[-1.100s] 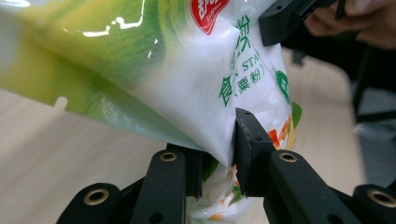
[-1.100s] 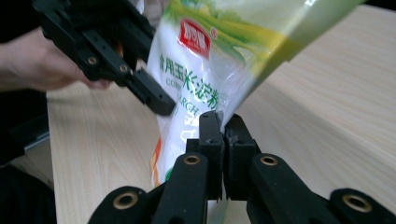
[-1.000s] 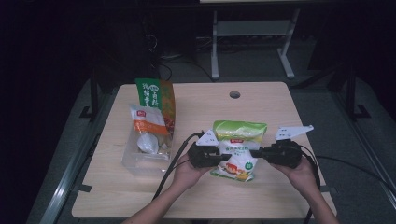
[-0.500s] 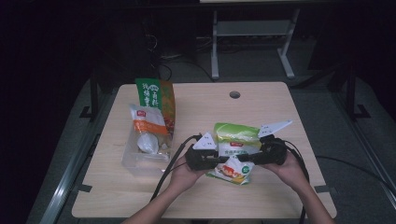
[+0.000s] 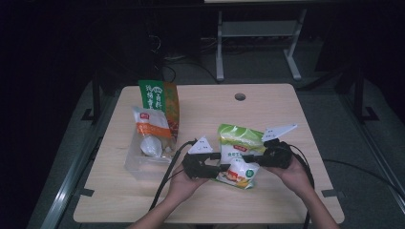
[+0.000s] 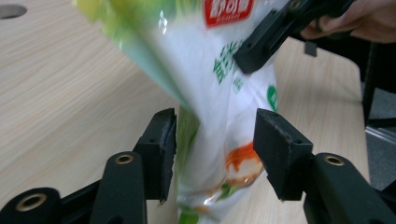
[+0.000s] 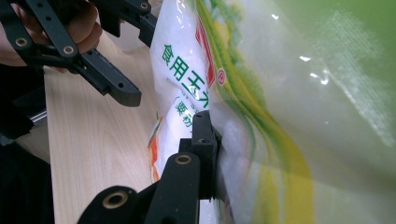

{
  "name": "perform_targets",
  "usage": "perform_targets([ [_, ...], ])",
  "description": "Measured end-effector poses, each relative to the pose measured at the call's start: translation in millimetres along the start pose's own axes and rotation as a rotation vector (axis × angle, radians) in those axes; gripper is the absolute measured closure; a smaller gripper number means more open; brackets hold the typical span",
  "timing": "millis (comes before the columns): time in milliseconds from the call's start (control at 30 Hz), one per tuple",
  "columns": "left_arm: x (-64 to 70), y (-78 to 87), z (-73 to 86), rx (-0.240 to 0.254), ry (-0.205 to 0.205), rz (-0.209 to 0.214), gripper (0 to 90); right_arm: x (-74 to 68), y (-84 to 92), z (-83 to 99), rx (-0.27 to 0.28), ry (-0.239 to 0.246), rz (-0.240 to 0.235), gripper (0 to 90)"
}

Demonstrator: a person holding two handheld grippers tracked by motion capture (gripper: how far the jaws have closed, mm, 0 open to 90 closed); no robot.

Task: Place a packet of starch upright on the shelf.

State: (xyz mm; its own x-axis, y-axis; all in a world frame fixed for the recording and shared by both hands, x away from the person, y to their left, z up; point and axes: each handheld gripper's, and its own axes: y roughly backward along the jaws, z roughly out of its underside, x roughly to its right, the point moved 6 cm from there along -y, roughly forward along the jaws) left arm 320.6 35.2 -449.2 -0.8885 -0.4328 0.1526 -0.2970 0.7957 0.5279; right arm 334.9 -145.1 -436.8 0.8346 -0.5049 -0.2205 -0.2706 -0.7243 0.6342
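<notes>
Left gripper (image 6: 215, 154): in its own view the jaws stand apart, the white-and-green bag (image 6: 219, 93) hanging between them; the left pad is at the film, the right pad clear of it. These jaws have just been opening. The high view shows that gap less plainly.

Right gripper (image 7: 210, 140): its own view shows one jaw pressed into the bag, the other hidden behind the film; the bag is grasped, and the jaws have just been closing.

High view: bag lies on the table (image 5: 286, 200), near edge, between both grippers. Since the earlier frame the bag has shifted slightly. Other packets (image 5: 153, 129) sit well left.
</notes>
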Motion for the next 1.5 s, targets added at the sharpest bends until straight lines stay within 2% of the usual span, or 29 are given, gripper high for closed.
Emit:
perform_targets([
  [267,-0.8,6.0,8.0,-0.008,0.004,-0.017,41.9,-1.2,0.5,-2.6,0.008,0.006,0.008,82.8],
  [433,-0.1,9.2,16.6,-0.03,-0.024,-0.036,38.4,-0.7,3.0,-7.6,0.022,0.005,0.023,83.7],
  [633,4.5,17.7,27.7,-0.032,-0.05,-0.048,36.7,0.2,6.2,-19.0,0.032,0.023,0.048,84.3],
  [767,6.5,21.3,33.6,-0.034,-0.052,-0.046,35.5,-0.6,6.0,-22.9,0.028,0.031,0.059,84.4],
  [1000,10.8,32.9,45.2,-0.033,-0.021,-0.049,33.6,-5.3,4.5,-34.8,0.015,0.043,0.066,85.0],
  [1133,14.3,41.0,48.5,-0.032,-0.028,-0.053,32.8,-8.3,4.2,-41.7,0.008,0.059,0.078,85.5],
  [1367,22.1,49.9,55.9,-0.03,-0.028,-0.058,30.9,-12.0,4.1,-52.4,0.018,0.067,0.065,85.6],
  [1500,24.2,53.9,62.2,-0.041,-0.042,-0.058,30.3,-16.5,3.1,-60.6,0.013,0.075,0.057,85.8],
])
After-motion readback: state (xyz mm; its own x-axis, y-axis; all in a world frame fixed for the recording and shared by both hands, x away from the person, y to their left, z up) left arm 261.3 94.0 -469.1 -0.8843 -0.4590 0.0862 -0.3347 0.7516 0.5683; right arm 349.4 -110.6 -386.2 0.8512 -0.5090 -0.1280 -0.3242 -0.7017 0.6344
